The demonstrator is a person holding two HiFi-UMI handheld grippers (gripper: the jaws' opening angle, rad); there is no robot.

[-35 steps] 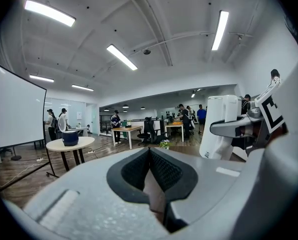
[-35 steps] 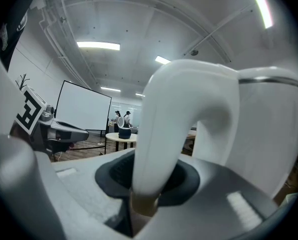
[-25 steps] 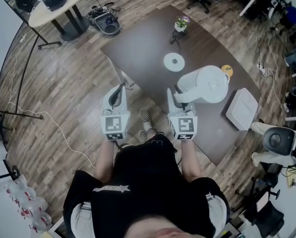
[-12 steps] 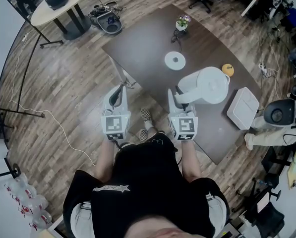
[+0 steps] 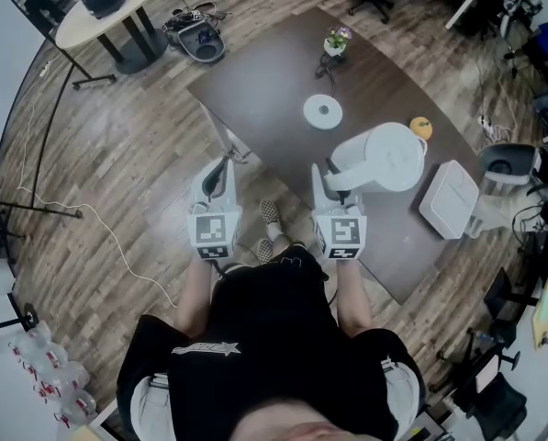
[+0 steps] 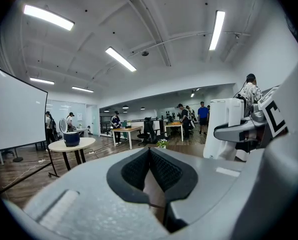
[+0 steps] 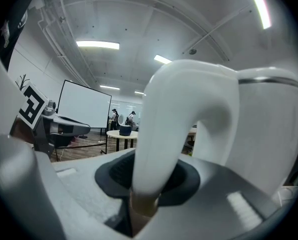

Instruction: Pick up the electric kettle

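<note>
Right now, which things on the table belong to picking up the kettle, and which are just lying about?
Job: electric kettle; right gripper, shut on its handle.
Lying about: round white disc; potted plant; small yellow object; flat white box.

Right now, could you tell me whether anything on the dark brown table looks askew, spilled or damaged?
Nothing stands out. The white electric kettle is apart from its round white base, with the right gripper clamped on its handle.
</note>
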